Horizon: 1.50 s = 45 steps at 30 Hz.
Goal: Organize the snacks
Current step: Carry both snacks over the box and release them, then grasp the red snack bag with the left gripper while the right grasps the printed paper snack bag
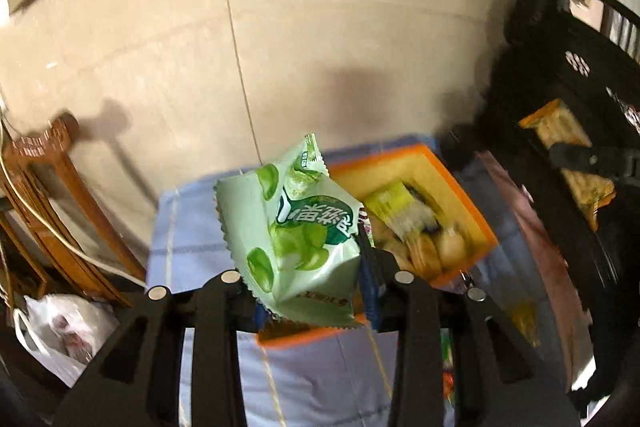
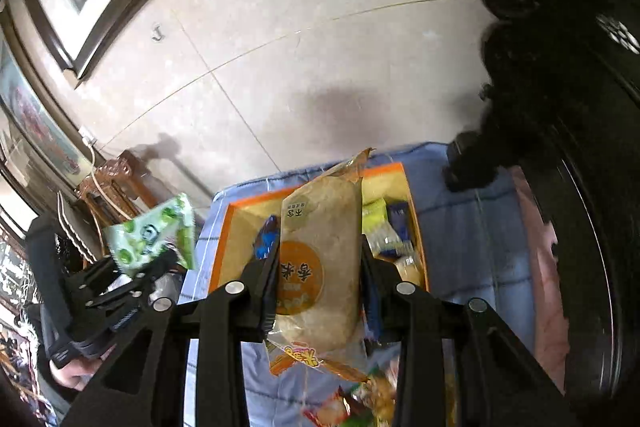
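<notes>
My left gripper [image 1: 310, 291] is shut on a green snack packet [image 1: 296, 239] with pea pictures, held above the near edge of an orange box [image 1: 460, 183] with several snacks inside. The same packet [image 2: 154, 235] and left gripper [image 2: 152, 267] show at the left of the right wrist view. My right gripper [image 2: 320, 267] is shut on a clear rice cracker packet [image 2: 320, 259] with an orange label, held over the orange box [image 2: 232, 227]. That packet also shows at the far right of the left wrist view [image 1: 568, 143], with the right gripper [image 1: 576, 157] on it.
The box sits on a blue checked cloth [image 1: 192, 227] over a table. Loose snack packets [image 2: 360, 399] lie on the cloth near me. A carved wooden chair [image 1: 52, 195] stands left, dark furniture [image 2: 580, 107] right, tiled floor [image 1: 320, 27] beyond.
</notes>
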Each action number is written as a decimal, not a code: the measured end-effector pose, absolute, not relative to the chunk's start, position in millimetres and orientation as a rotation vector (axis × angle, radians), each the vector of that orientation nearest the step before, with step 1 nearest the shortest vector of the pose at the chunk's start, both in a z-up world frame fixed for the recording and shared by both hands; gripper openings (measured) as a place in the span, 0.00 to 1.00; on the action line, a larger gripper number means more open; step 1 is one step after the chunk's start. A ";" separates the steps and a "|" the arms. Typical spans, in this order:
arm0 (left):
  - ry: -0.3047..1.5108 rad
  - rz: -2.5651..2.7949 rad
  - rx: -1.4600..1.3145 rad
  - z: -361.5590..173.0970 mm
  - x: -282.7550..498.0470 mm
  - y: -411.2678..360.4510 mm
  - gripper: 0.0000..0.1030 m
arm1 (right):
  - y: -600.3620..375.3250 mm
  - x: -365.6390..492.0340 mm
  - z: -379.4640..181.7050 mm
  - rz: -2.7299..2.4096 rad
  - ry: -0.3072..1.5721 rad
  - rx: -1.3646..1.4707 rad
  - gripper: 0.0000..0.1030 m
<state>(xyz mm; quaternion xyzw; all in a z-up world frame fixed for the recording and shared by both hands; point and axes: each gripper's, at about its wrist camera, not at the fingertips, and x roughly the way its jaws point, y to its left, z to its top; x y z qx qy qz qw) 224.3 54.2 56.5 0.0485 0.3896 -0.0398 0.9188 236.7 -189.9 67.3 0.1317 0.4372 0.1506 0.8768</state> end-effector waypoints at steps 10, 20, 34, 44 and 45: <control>0.797 -0.043 -0.005 44.3 265.4 53.3 0.96 | -160.0 285.2 47.9 0.261 0.969 0.125 0.96; 0.936 -0.068 0.001 -13.5 218.1 60.7 0.96 | -184.5 178.6 -78.7 0.158 1.226 -0.146 0.96; 1.140 -0.368 0.337 -175.5 119.3 -39.2 0.96 | -235.0 134.5 -128.2 0.086 1.225 0.265 0.40; 1.202 -0.498 0.258 -214.2 126.5 -70.5 0.21 | -262.4 72.2 -52.0 0.066 1.081 0.303 0.40; 1.201 -0.505 0.231 -204.5 123.8 -64.0 0.21 | -262.8 72.7 -50.9 0.081 1.078 0.315 0.40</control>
